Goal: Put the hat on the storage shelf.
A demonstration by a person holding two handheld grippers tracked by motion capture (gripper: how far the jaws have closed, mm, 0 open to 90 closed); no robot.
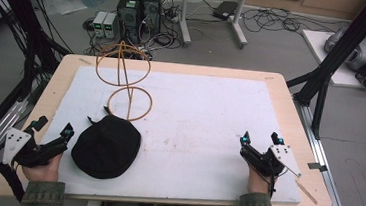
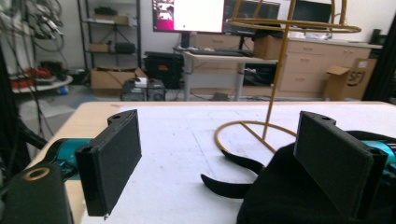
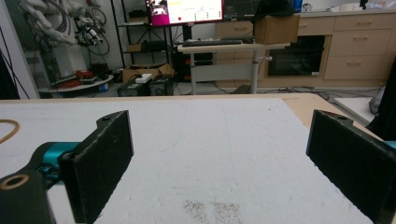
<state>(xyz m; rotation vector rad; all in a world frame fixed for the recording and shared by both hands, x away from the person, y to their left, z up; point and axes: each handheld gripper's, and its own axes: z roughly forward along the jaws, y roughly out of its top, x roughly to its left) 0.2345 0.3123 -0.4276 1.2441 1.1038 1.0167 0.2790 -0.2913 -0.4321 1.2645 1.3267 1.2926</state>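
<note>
Left gripper (image 1: 55,131), jaws spread, black cap (image 1: 106,146) just right of it, wire stand (image 1: 122,80) beyond. Right gripper (image 1: 260,139), jaws spread over bare white mat (image 1: 204,120). Left gripper view crops the cap (image 2: 308,196) and the stand's (image 2: 275,84) top.

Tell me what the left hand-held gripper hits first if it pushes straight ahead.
Probably the black cap: the left hand-held gripper has it just ahead, under its right-side jaw. Beyond stands the wire stand.

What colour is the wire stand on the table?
The wire stand is a golden yellow-orange; the high view shows it best.
</note>
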